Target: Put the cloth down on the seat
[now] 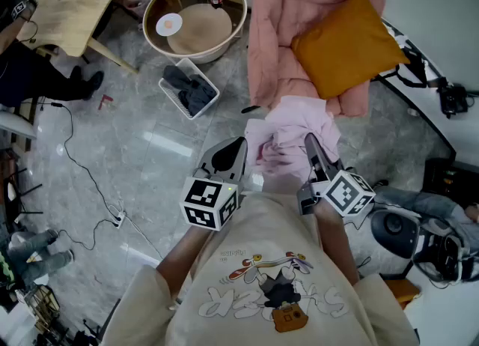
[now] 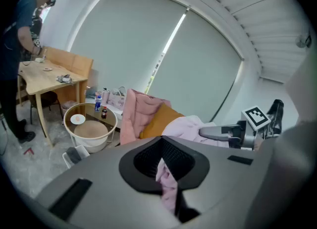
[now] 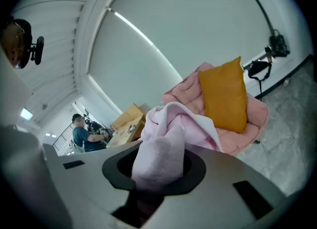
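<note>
Cloth (image 1: pixel 284 142) clenched in fingers of left gripper (image 1: pixel 241 148), right gripper (image 1: pixel 312 144); basket (image 1: pixel 174 101) holds dark clothes (image 1: pixel 193 88)

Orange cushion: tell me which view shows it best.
Head view: the orange cushion shows whole from above, lying on the pink seat. The right gripper view also shows it nearly whole, but slantwise. The left gripper view shows only a strip of it between the seat and the cloth.
</note>
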